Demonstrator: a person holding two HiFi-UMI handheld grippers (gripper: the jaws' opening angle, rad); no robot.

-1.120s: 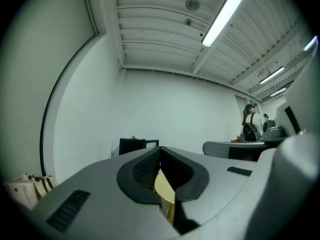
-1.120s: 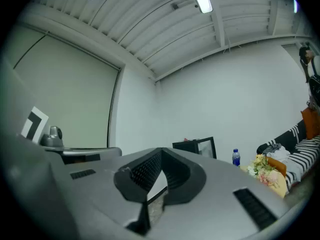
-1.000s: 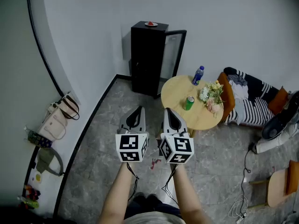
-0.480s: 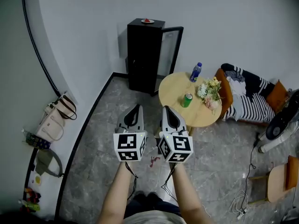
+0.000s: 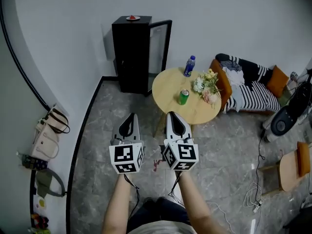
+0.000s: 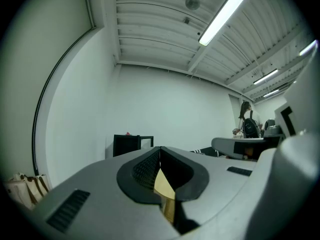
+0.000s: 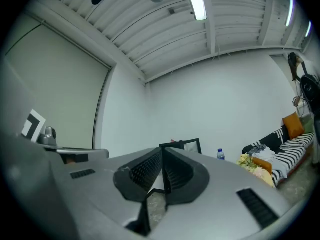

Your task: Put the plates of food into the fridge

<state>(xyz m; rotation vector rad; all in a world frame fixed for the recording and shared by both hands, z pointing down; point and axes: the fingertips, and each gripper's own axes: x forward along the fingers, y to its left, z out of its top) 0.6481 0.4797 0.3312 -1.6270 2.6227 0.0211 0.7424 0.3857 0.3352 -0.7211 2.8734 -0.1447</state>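
Observation:
A small black fridge stands against the far wall with its glass door swung open. A plate of red food rests on its top. The fridge also shows small in the left gripper view, and the fridge sits beyond the jaws in the right gripper view. My left gripper and right gripper are held side by side over the floor, well short of the fridge. Both are shut with nothing between their jaws.
A round wooden table stands right of the fridge, carrying a green can, a water bottle and flowers. An orange chair with striped cloth is behind it. Bags lie by the left wall, a fan at right.
The fridge and table have shifted left and up in the head view as the view swung. Both grippers have sunk lower in the picture, still shut and side by side.

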